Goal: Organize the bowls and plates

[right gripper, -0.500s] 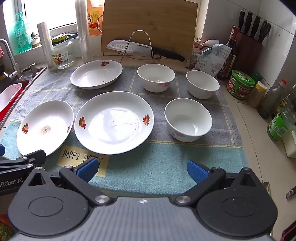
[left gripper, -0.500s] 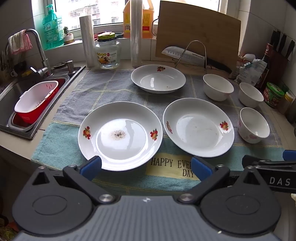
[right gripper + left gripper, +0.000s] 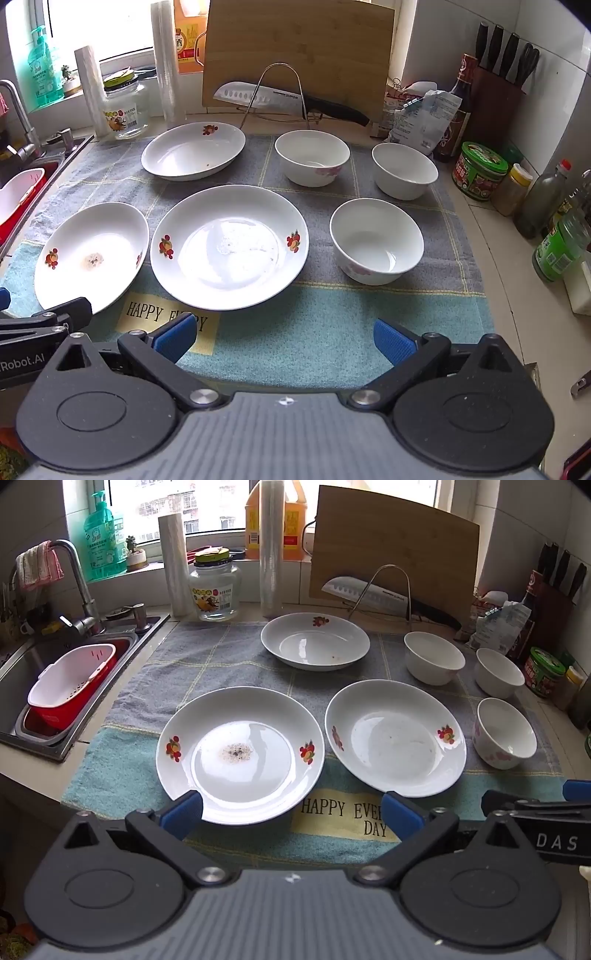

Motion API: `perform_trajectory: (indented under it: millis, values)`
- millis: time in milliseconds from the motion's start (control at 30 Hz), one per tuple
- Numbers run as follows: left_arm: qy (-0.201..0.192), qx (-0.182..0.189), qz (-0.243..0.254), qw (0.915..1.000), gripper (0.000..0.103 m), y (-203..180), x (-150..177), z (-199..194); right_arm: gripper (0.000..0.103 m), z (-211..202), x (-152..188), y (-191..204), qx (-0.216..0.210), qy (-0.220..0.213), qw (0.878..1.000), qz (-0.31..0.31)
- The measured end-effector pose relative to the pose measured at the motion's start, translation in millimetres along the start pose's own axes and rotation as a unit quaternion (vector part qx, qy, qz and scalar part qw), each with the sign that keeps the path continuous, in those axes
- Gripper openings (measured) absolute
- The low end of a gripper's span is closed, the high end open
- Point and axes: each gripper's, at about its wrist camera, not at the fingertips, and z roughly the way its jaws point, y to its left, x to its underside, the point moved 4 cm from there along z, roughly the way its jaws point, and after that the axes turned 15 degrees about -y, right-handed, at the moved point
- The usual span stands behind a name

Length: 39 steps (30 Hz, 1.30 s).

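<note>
Plates and bowls stand on a grey-and-teal towel (image 3: 332,325) spread over the counter (image 3: 517,295). 3 plates, white with red flower marks: the near-left plate (image 3: 240,768) carries a speckled residue at its centre; the near-right plate (image 3: 397,738) lies just beside it, apart; the far plate (image 3: 315,640) sits behind them, with small specks inside. 3 white bowls, all upright and apart from one another: the back-left bowl (image 3: 312,158), the back-right bowl (image 3: 404,170) and the nearest bowl (image 3: 376,240) (pink flower print low on its side).

Left tool (image 3: 291,808): jaws spread wide, nothing between them; its left blue pad overlaps the near rim of the residue plate in the left wrist view, contact cannot be told. Right tool (image 3: 284,338): jaws spread wide, empty, above the bare teal part of the towel in front of the plates.

Surroundings: cutting board (image 3: 295,55) leaning on the back wall, a knife (image 3: 280,99) on a wire rack before it, a glass jar (image 3: 214,587) near the window, a sink (image 3: 22,664) at left holding a red-and-white basket (image 3: 70,681), a knife block (image 3: 498,85) at right.
</note>
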Motion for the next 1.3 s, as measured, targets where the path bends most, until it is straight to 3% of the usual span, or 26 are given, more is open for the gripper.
perform_trajectory:
  millis: [1300]
  values:
    - [-0.004,0.004,0.002,1.0,0.102,-3.0,-6.0,2.1,0.103,2.3,-5.5,-3.3,-0.001,-0.003,1.0,0.003]
